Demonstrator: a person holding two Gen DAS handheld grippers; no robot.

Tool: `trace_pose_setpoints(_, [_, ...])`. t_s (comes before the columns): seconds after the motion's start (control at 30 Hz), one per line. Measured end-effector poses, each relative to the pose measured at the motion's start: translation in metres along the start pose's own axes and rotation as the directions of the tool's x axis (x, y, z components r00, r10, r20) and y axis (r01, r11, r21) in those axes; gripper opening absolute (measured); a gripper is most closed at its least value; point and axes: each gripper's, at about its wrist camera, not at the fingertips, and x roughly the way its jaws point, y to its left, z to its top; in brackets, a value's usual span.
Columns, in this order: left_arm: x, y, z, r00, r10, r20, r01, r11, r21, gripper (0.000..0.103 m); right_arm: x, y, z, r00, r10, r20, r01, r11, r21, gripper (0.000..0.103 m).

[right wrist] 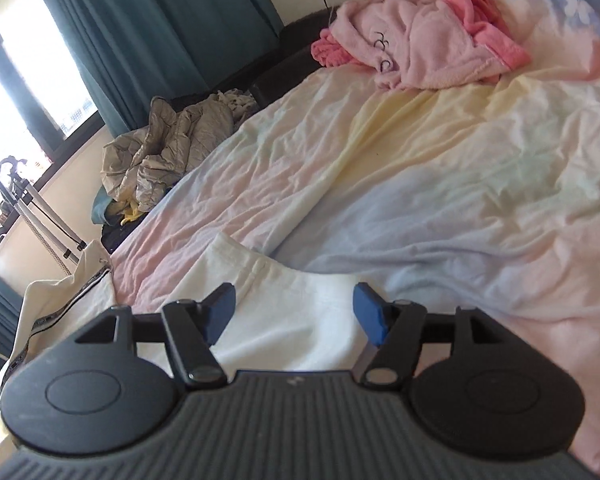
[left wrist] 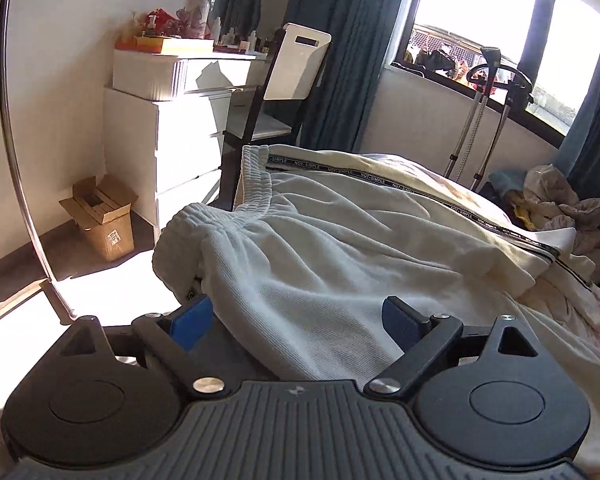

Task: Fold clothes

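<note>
With both grippers — left (left wrist: 298, 318), right (right wrist: 294, 312) — spread and gripping nothing, the white trousers (left wrist: 320, 248) lie on the bed (right wrist: 440, 160); release step done — next, regrasp an edge for another fold.

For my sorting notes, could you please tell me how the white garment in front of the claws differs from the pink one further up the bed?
The white garment lies spread fairly flat at the near edge of the bed; the pink garment sits bunched in a heap at its far end. The white one looks ribbed, the pink one fluffy with brighter pink parts. Neither is folded yet.
</note>
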Motion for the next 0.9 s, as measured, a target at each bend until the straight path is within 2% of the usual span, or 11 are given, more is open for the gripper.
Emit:
trace_pose_setpoints(0.13, [-0.018, -0.029, -0.003, 0.998, -0.050, 0.050, 0.047, 0.997, 0.055, 0.094, -0.027, 0.019, 0.003, 0.992, 0.110, 0.058, -0.104, 0.989, -0.105, 0.070])
trace_pose_setpoints(0.3, [-0.030, -0.079, -0.010, 0.991, -0.083, 0.106, 0.070, 0.990, 0.125, 0.094, -0.049, 0.044, -0.006, 0.971, 0.237, 0.014, -0.230, 0.953, -0.197, 0.070])
trace_pose_setpoints(0.43, [-0.038, -0.123, -0.015, 0.980, -0.154, 0.127, 0.135, 0.980, 0.148, 0.094, -0.062, 0.063, -0.015, 0.947, 0.320, 0.003, -0.309, 0.916, -0.256, 0.070])
trace_pose_setpoints(0.53, [-0.036, -0.155, -0.022, 0.968, -0.227, 0.104, 0.209, 0.965, 0.158, 0.094, -0.067, 0.077, -0.022, 0.929, 0.371, -0.001, -0.353, 0.883, -0.308, 0.070])
trace_pose_setpoints(0.7, [-0.028, -0.205, -0.040, 0.951, -0.301, 0.069, 0.278, 0.933, 0.227, 0.094, -0.069, 0.096, -0.036, 0.902, 0.429, -0.039, -0.414, 0.837, -0.357, 0.070])
trace_pose_setpoints(0.83, [-0.021, -0.237, -0.054, 0.943, -0.332, 0.033, 0.305, 0.897, 0.321, 0.094, -0.070, 0.110, -0.050, 0.886, 0.459, -0.069, -0.446, 0.802, -0.397, 0.070])
trace_pose_setpoints(0.9, [-0.016, -0.247, -0.059, 0.942, -0.332, 0.042, 0.296, 0.884, 0.362, 0.094, -0.070, 0.115, -0.057, 0.873, 0.481, -0.080, -0.469, 0.785, -0.405, 0.070])
